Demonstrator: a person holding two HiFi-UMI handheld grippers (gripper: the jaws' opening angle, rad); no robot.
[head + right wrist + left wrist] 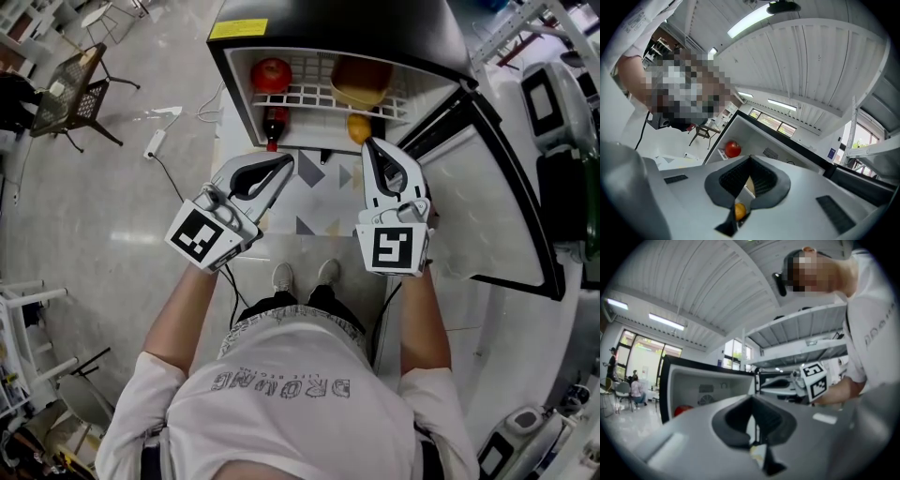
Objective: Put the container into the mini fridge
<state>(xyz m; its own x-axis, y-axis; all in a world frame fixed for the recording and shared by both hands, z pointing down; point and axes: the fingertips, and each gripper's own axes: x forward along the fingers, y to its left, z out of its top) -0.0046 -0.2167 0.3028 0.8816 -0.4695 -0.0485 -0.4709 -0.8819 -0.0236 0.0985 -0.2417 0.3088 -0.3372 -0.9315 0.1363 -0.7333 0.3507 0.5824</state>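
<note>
The black mini fridge (pixel 337 28) stands open in front of me. A tan round container (pixel 361 82) sits on its white wire shelf at the right, with a red apple (pixel 271 73) at the left. Below the shelf are a dark bottle (pixel 273 127) and an orange fruit (pixel 359 127). My left gripper (pixel 284 164) and right gripper (pixel 368 147) hover just outside the opening, both shut with nothing held. In the right gripper view the gripper (pixel 747 176) points at the apple (pixel 733 149). The left gripper (pixel 752 420) faces the fridge interior (pixel 708 390).
The fridge door (pixel 487 197) is swung wide open to the right. A patterned mat (pixel 319 202) lies before the fridge, by my shoes (pixel 305 274). A power strip (pixel 155 142) lies on the floor at left, a chair (pixel 80 84) further off. White machines (pixel 553 94) stand at right.
</note>
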